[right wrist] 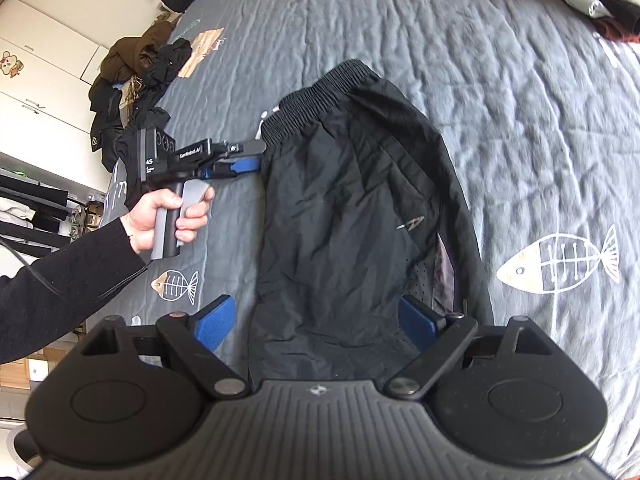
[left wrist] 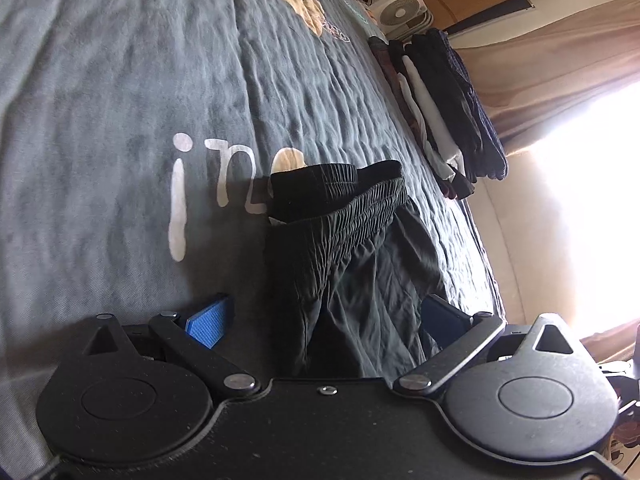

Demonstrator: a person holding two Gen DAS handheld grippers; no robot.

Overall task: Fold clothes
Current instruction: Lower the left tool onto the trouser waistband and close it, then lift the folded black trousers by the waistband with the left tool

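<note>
We hold the right tongs (right wrist: 316,322) with their blue pads spread wide and nothing clamped; the hem end of the black shorts (right wrist: 352,208) lies between and under them, and we cannot tell whether a pad touches the cloth. The left tongs (left wrist: 326,320) are likewise apart, empty, poised over one long side of the shorts, near the waistband (left wrist: 340,184). In the right wrist view we see the left tongs (right wrist: 240,164) level beside that waistband, carried by a hand (right wrist: 168,216) in a black sleeve.

The shorts lie flat on the bed (right wrist: 520,100), roughly mid-bed on the grey quilt, waistband toward the far edge, and appear already doubled lengthwise. We judge we are at the start of the next fold: both tongs are set to grip. The next move calls for closing each pair on an edge of the cloth, catching all layers, then carrying one end over the other without dragging the quilt.

Readable writing: white letters "in" on the quilt (left wrist: 200,184), partly hidden by the shorts, and "GenRobot.AI" on the left tool's body (right wrist: 192,153). A small logo (right wrist: 412,224) marks the shorts; we cannot read it. Folded clothes (left wrist: 444,120) sit stacked at the bed's far side.
</note>
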